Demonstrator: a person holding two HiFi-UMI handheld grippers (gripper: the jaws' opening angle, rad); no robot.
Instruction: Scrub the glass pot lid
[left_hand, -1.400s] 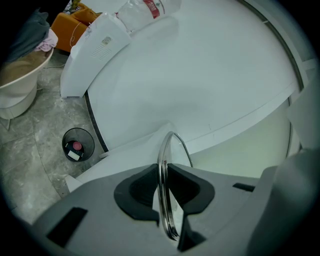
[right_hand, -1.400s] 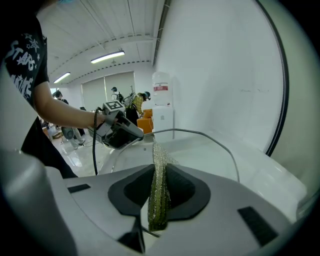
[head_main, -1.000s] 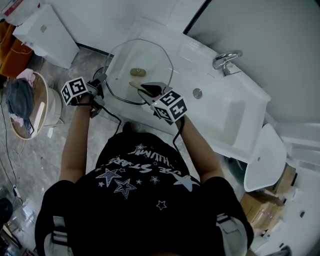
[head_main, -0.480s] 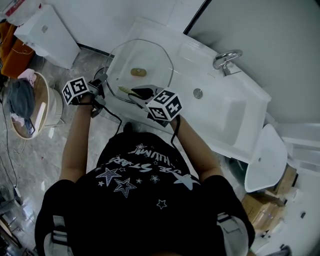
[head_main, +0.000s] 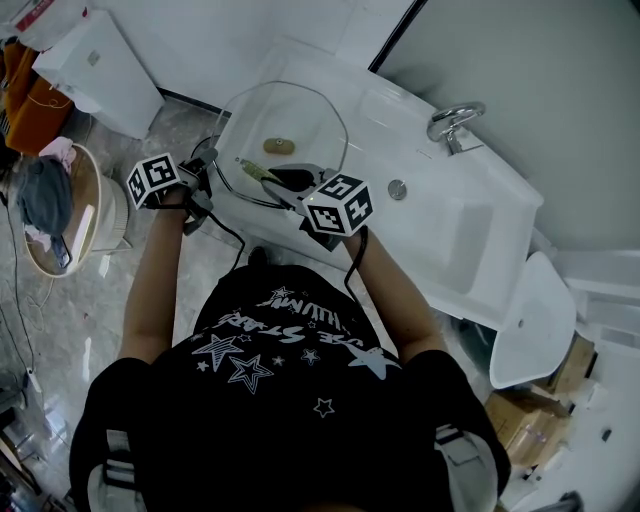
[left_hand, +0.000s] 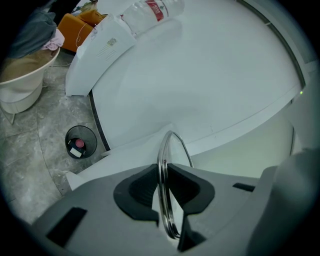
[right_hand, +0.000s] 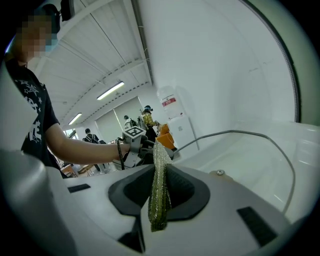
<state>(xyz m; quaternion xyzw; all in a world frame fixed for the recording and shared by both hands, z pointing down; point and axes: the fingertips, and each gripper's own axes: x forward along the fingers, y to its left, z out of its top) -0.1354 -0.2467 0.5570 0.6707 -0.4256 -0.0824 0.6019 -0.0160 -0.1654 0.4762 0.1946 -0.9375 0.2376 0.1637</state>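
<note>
The round clear glass pot lid with a shiny metal rim (head_main: 300, 115) is held up over the white sink (head_main: 450, 225). The left tool (left_hand: 162, 194) is closed tight on the lid's rim. The right tool (head_main: 290, 182) is pinched shut on a thin green-gold scrub pad (right_hand: 160, 165), close to the glass. The pad may be touching the lid, but that is hard to tell. Scrubbing looks like the step in hand. Next, the pad needs to rub across the glass while the left tool holds the lid steady.
</note>
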